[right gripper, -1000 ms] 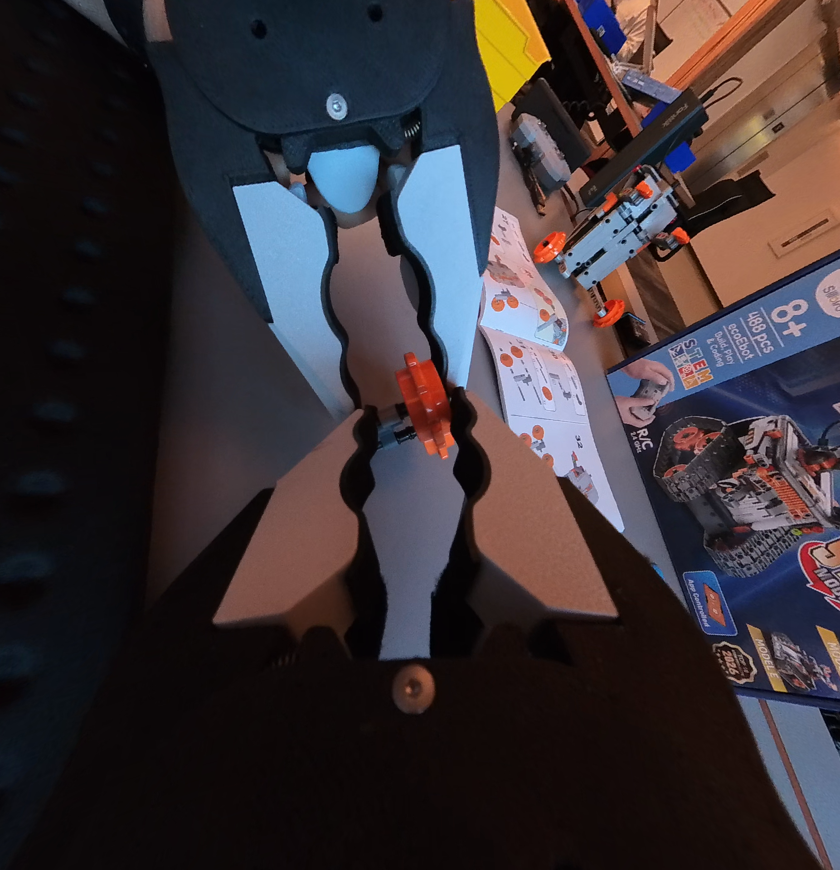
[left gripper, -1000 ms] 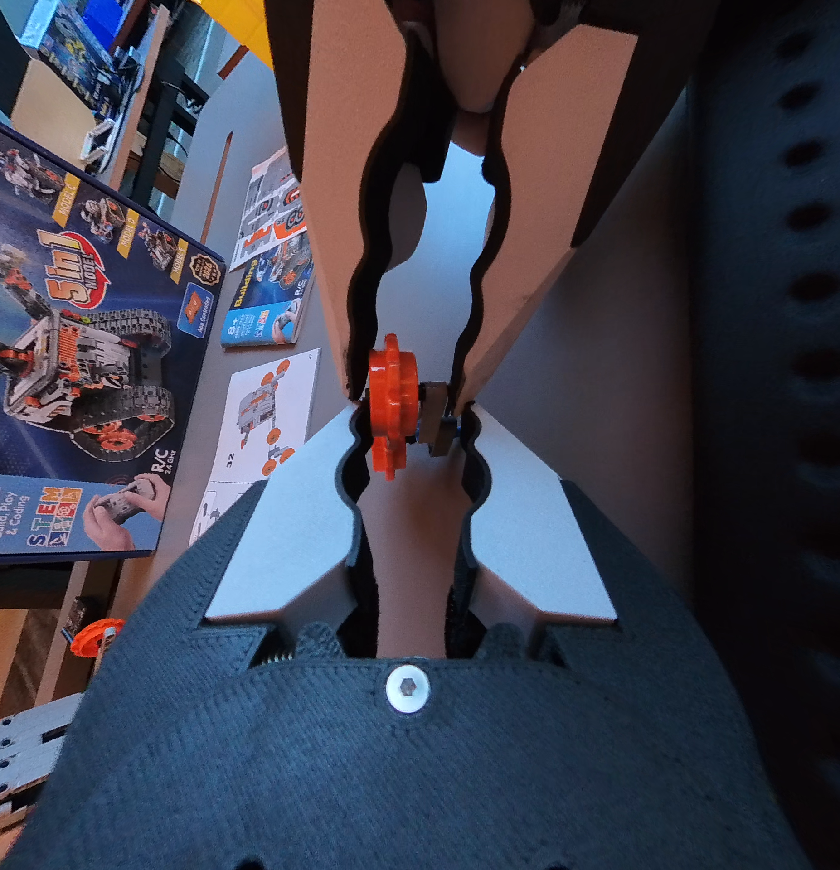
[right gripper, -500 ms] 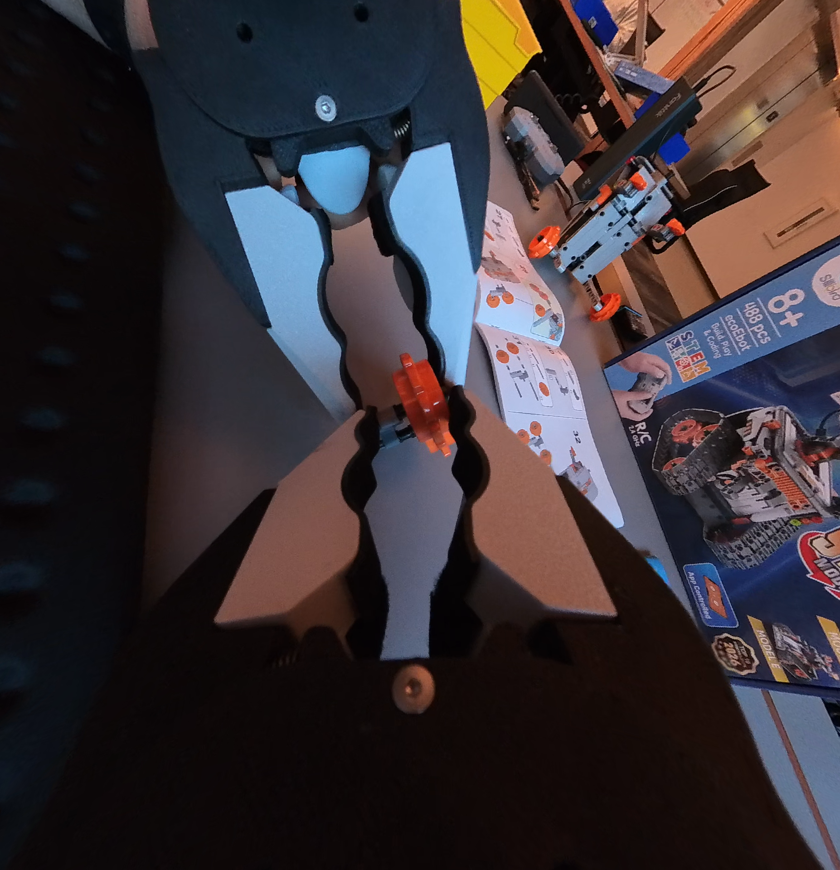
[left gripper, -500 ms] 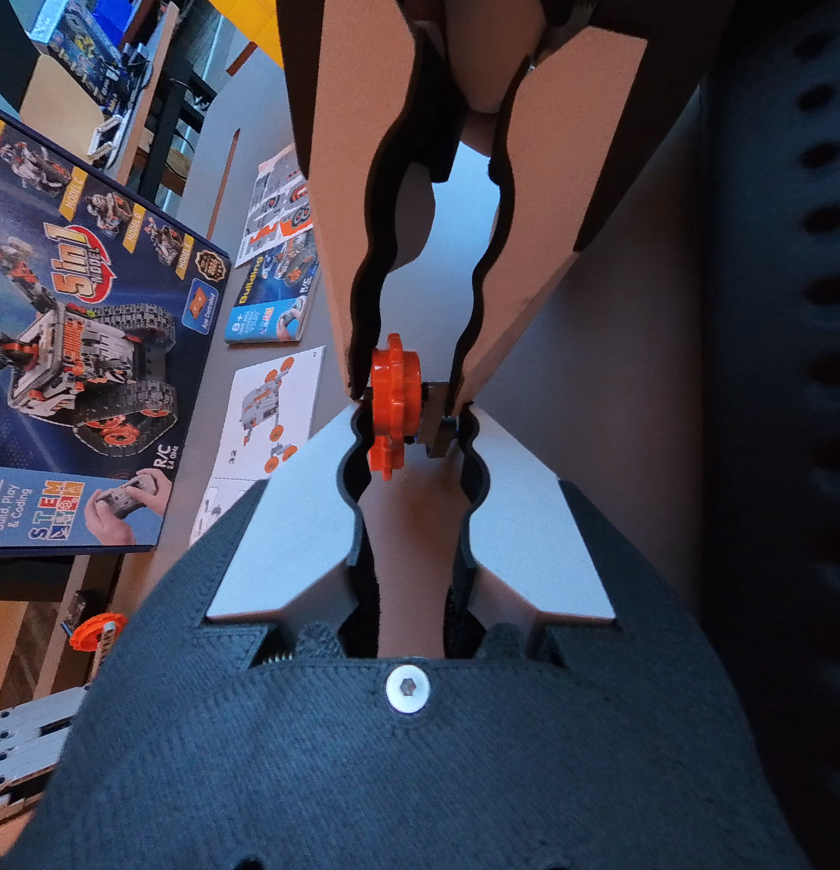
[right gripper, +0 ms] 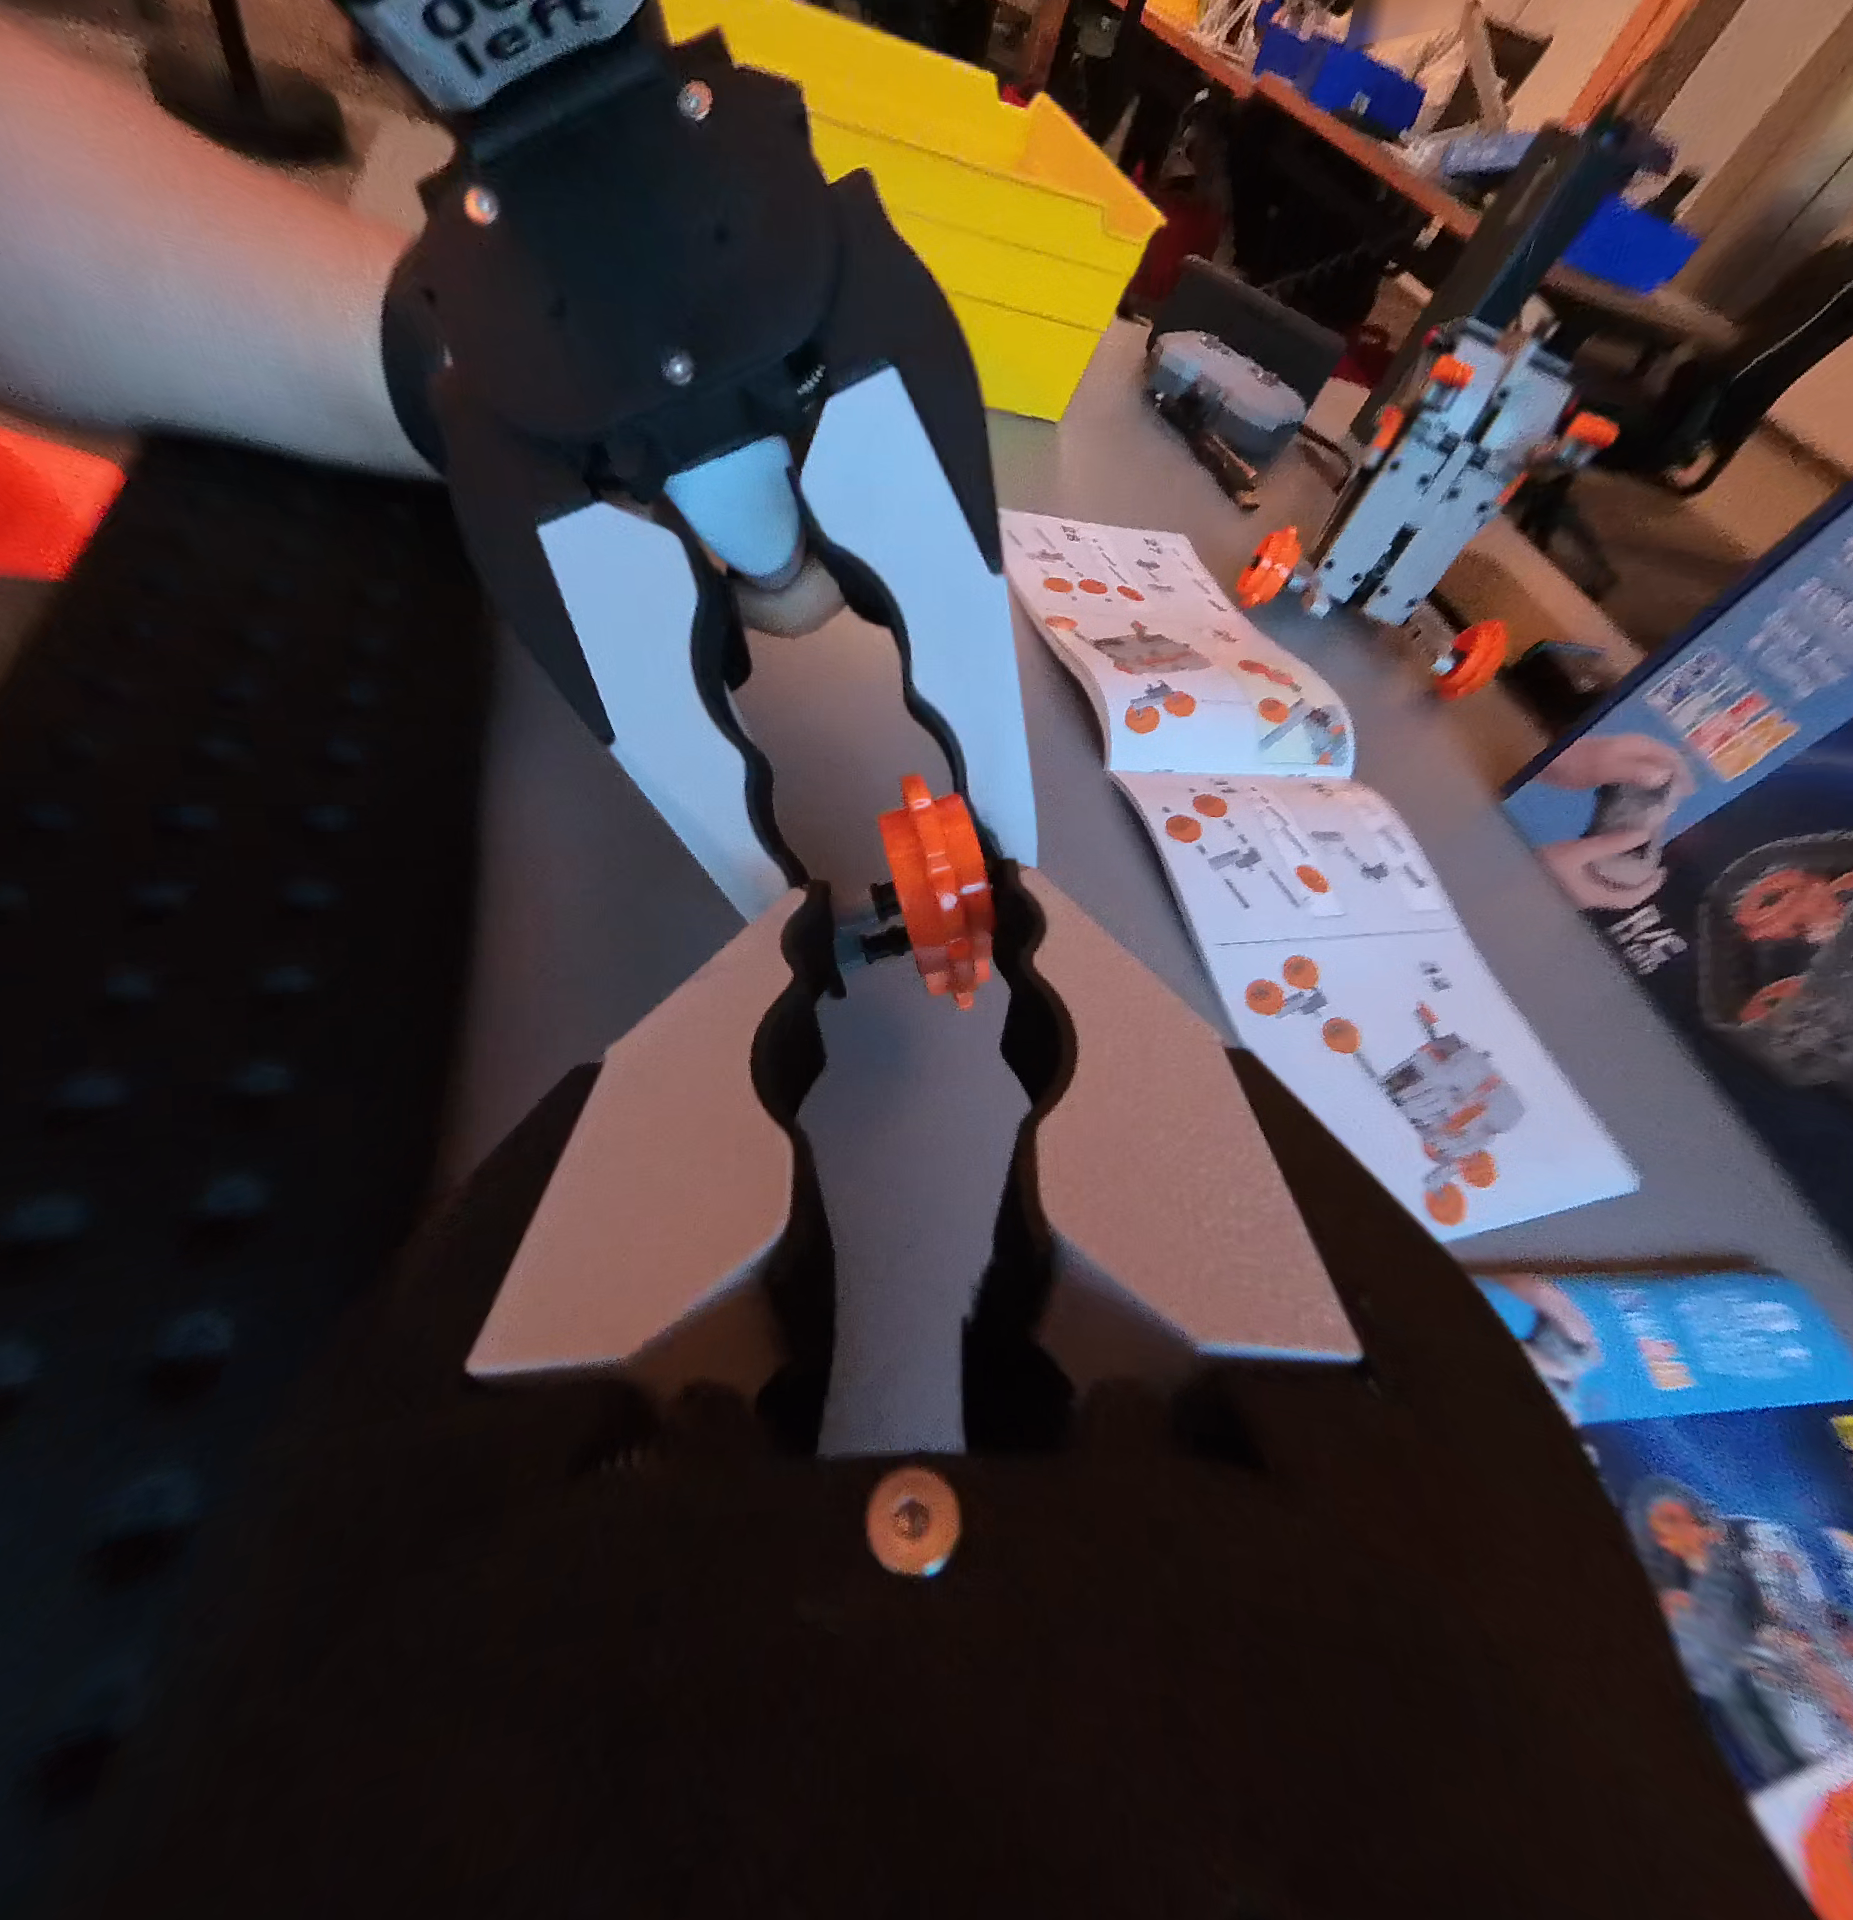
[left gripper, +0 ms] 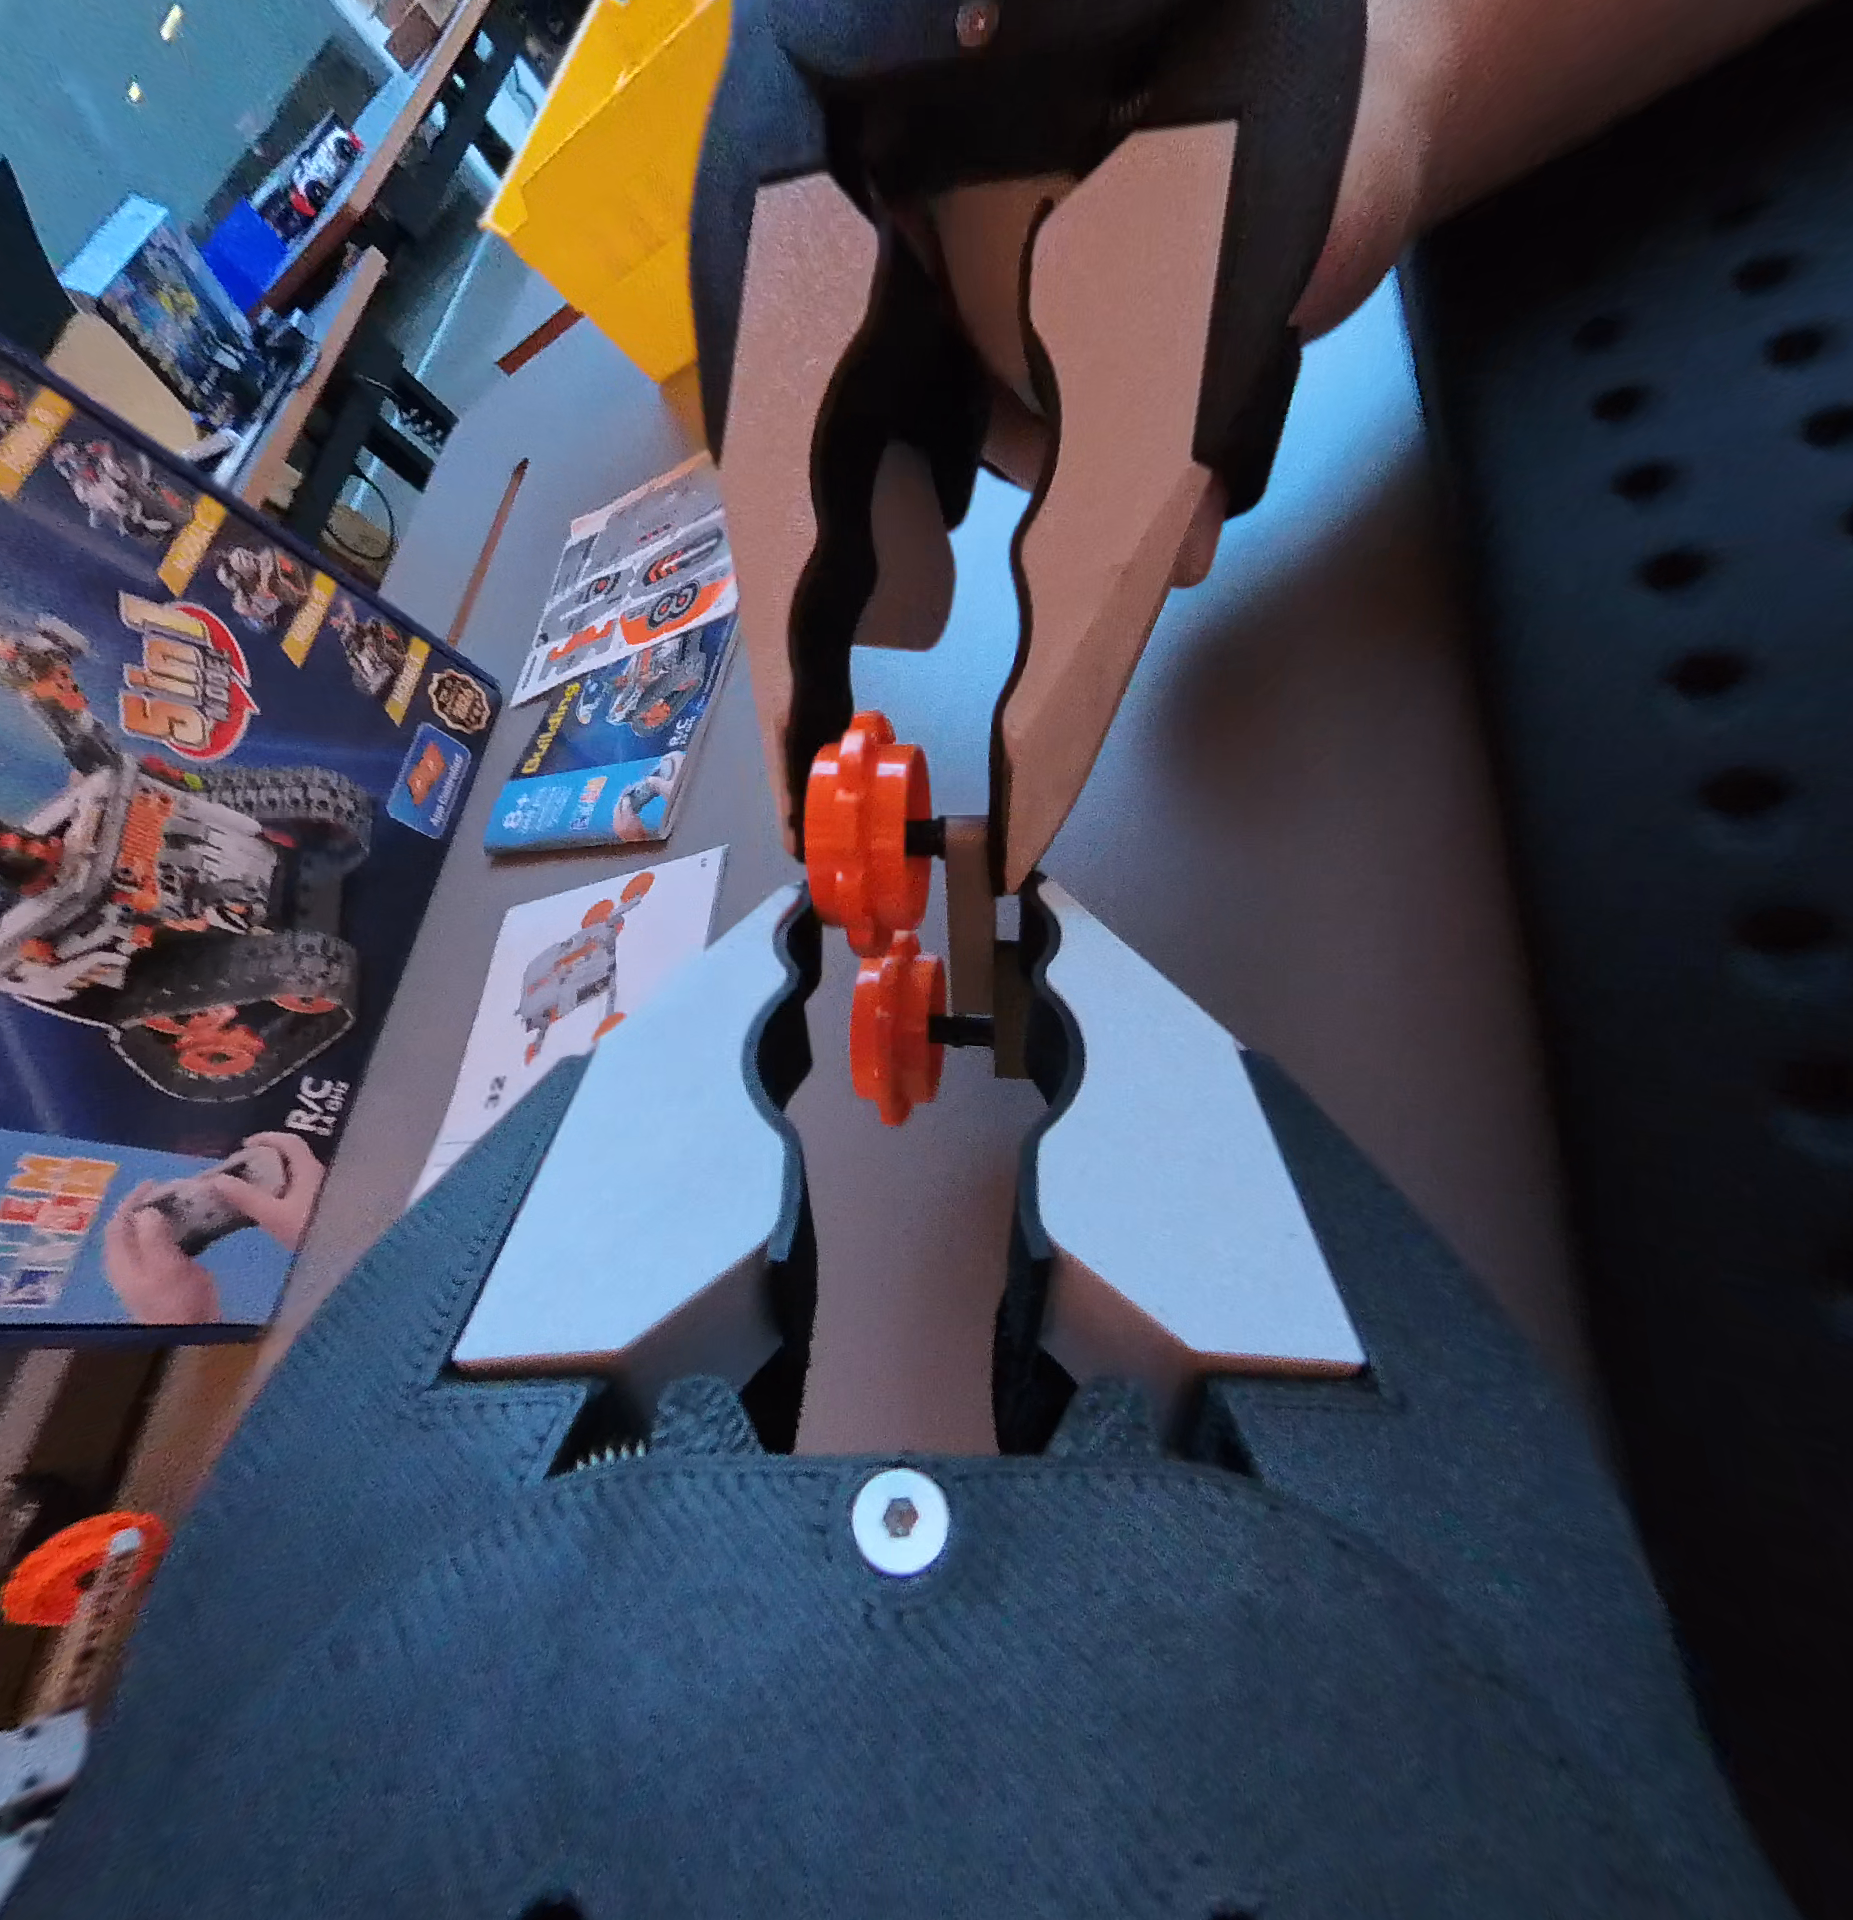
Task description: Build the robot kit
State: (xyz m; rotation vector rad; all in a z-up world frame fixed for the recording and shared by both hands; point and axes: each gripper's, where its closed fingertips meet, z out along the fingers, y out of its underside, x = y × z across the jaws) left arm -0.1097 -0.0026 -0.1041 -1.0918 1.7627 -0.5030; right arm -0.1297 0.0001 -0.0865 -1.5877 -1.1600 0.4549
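A small assembly of two orange gears point(left gripper: 866, 831) on black axles fixed to a grey beam point(left gripper: 972, 914) hangs in the air between both grippers. My left gripper point(left gripper: 917, 920) comes from below with its white fingers closed across the assembly; the lower gear point(left gripper: 896, 1023) lies between its jaws. My right gripper point(left gripper: 901, 847) comes from above, tip to tip with the left, one finger on the upper gear and the other on the beam. In the right wrist view my right gripper point(right gripper: 906, 899) is shut on the gear point(right gripper: 937, 894), and the left gripper point(right gripper: 891, 873) meets it from beyond.
A black perforated mat point(left gripper: 1680, 727) lies on the grey table under the grippers. Beside it are an open instruction booklet point(right gripper: 1317, 935), a closed booklet point(left gripper: 610, 748) and a large blue toy box point(left gripper: 153, 831). A yellow bin point(right gripper: 984, 208) and a partly built grey model point(right gripper: 1421, 499) stand farther back. Left and right tips are no more than a few centimetres apart.
Both grippers have tilted, so more of the room and the yellow bin show. The right gripper has drawn back a little and the second, lower gear is now in view between the left jaws.
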